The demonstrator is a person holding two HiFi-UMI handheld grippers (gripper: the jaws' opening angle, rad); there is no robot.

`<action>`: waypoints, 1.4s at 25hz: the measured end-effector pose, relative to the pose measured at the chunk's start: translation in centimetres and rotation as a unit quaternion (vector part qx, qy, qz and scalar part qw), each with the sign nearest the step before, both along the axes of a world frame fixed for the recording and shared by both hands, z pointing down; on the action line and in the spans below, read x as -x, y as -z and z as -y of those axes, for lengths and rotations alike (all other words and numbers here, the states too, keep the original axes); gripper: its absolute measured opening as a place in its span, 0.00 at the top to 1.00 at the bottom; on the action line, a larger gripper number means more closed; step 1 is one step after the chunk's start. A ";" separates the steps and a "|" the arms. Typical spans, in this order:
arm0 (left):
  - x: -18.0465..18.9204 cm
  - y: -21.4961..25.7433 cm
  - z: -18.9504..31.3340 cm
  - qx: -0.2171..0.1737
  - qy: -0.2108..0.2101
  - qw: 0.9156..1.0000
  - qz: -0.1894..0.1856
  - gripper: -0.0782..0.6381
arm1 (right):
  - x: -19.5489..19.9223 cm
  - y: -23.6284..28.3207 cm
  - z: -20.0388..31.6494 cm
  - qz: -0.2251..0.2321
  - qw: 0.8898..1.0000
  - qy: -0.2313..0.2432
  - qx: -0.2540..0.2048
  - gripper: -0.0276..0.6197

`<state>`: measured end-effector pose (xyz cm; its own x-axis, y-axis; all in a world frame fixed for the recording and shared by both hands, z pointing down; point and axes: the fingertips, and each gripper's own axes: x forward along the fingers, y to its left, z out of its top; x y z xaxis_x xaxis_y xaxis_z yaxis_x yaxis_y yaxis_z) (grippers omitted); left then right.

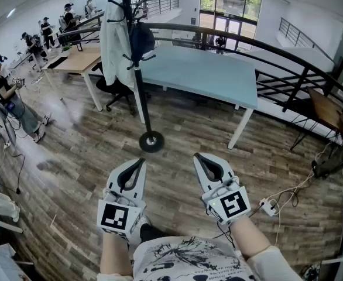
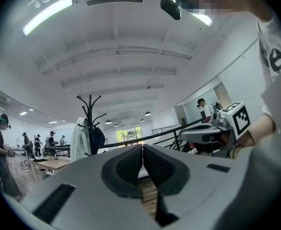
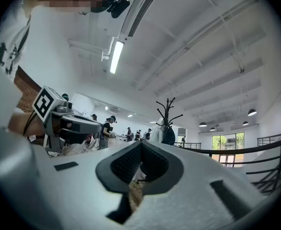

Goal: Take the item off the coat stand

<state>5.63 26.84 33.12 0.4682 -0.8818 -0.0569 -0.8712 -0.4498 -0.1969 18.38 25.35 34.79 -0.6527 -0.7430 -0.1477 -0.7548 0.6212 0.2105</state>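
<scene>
My left gripper (image 1: pixel 141 160) and right gripper (image 1: pixel 198 156), ribbed pads (image 2: pixel 129 166) pressed together, empty; slim black coat stand (image 1: pixel 139 92), round base, carrying white coat (image 1: pixel 114 40), dark bag (image 1: pixel 141 40).

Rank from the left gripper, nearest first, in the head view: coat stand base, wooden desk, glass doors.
1. Coat stand base, on the floor just ahead.
2. Wooden desk, farther back, left.
3. Glass doors, far wall, right.
</scene>
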 end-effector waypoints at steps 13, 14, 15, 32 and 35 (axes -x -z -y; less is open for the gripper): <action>0.5 -0.8 1.1 0.009 0.005 1.000 0.004 0.88 | 0.7 -1.0 1.1 0.007 1.000 0.007 0.017 0.97; 0.6 -1.0 1.2 0.012 0.006 1.000 0.004 0.88 | 0.8 -1.2 1.2 0.010 1.000 0.008 0.021 0.97; 0.7 -1.3 1.3 0.014 0.007 1.000 0.003 0.88 | 0.8 -1.4 1.3 0.011 1.000 0.009 0.026 0.97; 7.8 -5.0 15.6 0.043 0.005 0.999 -0.006 0.88 | 7.9 -5.3 15.9 0.000 0.998 -0.002 0.069 0.97; 10.0 -4.4 21.0 0.042 -0.006 0.999 -0.011 0.88 | 10.0 -4.7 21.0 0.003 0.997 -0.015 0.070 0.97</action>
<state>-4.34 5.84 37.52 0.4776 -0.8786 0.0055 -0.8697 -0.4737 -0.1385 8.43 4.33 39.53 -0.6298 -0.7754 -0.0454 -0.7740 0.6217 0.1196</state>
